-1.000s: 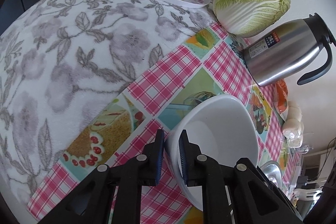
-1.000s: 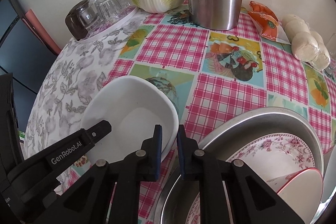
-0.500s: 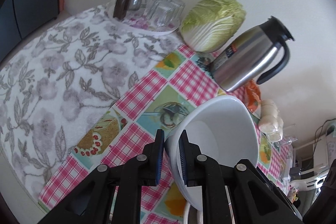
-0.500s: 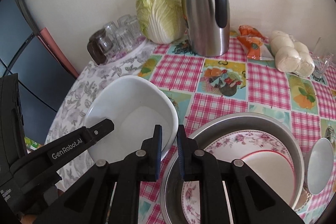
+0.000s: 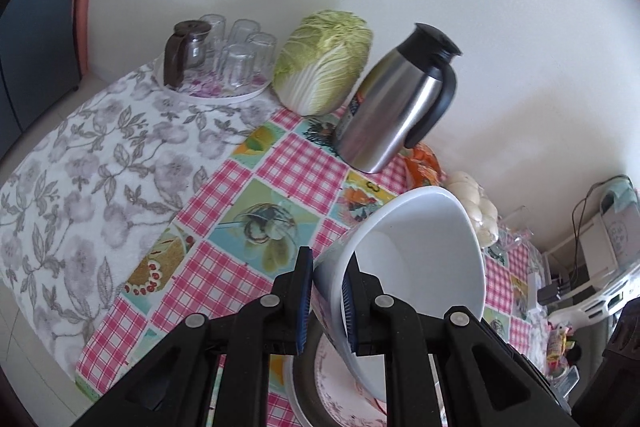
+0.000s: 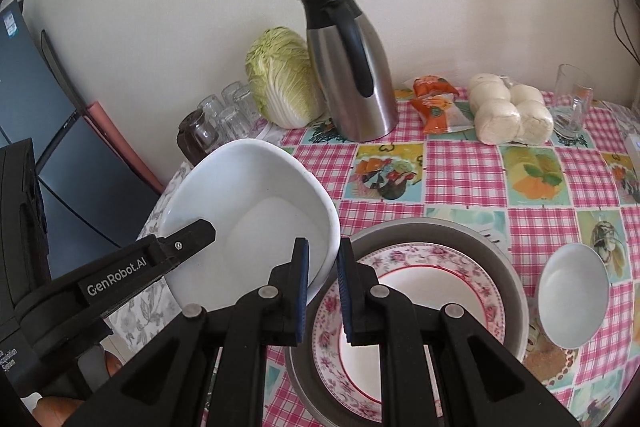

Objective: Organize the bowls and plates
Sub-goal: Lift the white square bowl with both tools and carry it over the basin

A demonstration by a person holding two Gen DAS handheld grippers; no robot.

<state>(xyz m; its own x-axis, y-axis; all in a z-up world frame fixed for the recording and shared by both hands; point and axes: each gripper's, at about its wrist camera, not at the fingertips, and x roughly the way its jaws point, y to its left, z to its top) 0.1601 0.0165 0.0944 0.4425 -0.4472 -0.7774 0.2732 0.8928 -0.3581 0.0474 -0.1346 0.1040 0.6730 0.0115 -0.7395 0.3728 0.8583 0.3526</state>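
Observation:
A large white bowl (image 6: 248, 223) hangs tilted above the table, held from two sides. My right gripper (image 6: 322, 291) is shut on its right rim. My left gripper (image 5: 326, 303) is shut on the opposite rim, and its finger (image 6: 188, 241) shows in the right wrist view reaching into the bowl (image 5: 420, 259). Below and to the right stands a metal basin (image 6: 440, 231) with a pink floral plate (image 6: 420, 263) inside it. The same plate (image 5: 332, 383) peeks out under the bowl in the left wrist view. A small white bowl (image 6: 572, 287) stands right of the basin.
At the back by the wall are a steel thermos jug (image 6: 356, 75), a cabbage (image 6: 280, 83), a tray of upturned glasses (image 5: 224, 63), orange packets (image 6: 436, 103), bagged buns (image 6: 508, 115) and a glass mug (image 6: 572, 103). A grey floral cloth (image 5: 92, 163) covers the table's left part.
Both grippers have risen together with the white bowl, lifting it off the checked tablecloth. The basin and the small bowl have come fully into the right wrist view.

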